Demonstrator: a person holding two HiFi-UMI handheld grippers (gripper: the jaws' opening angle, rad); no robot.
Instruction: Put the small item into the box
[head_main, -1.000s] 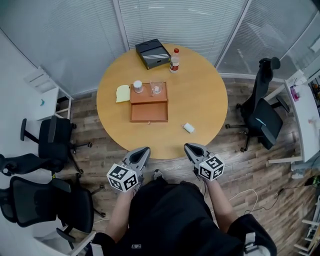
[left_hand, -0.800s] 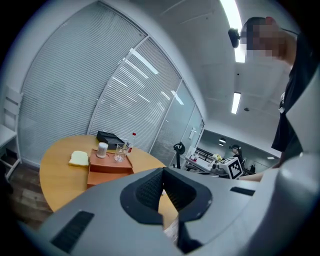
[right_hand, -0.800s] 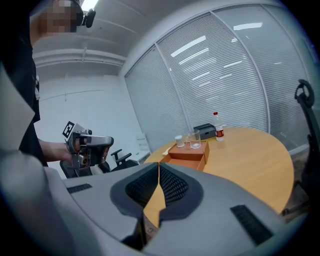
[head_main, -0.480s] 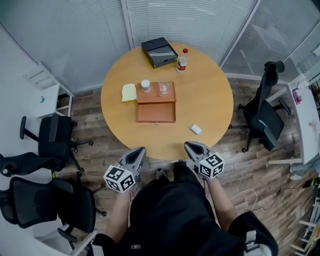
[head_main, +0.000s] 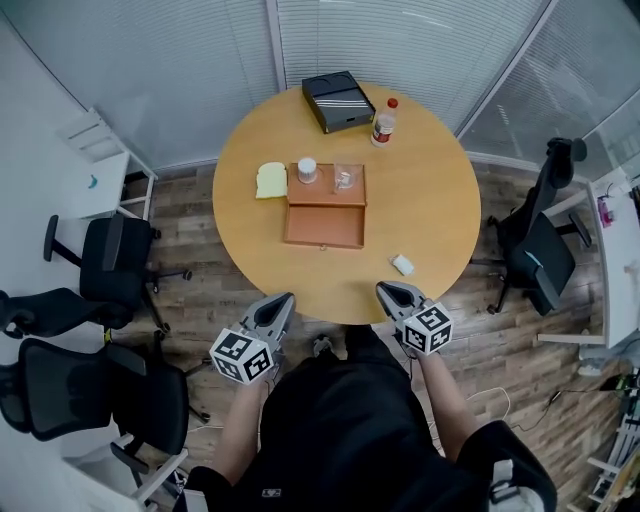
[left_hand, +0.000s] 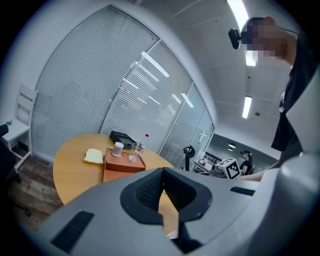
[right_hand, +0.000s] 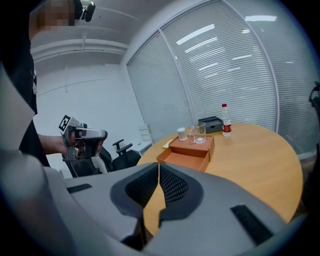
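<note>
Small white item (head_main: 403, 264), perhaps an eraser: lower right of the round surface (head_main: 430, 180), just above the right gripper (head_main: 384, 289), farther from the left gripper (head_main: 286, 298). Both jaws together, empty. Open brown box (head_main: 325, 226): centre.

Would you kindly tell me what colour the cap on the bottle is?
Red; the bottle cap shows best in the right gripper view.

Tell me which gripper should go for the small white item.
Probably the right. The white item lies just ahead of the right gripper, while the left gripper is farther off to the side. Both are shut and empty.
</note>
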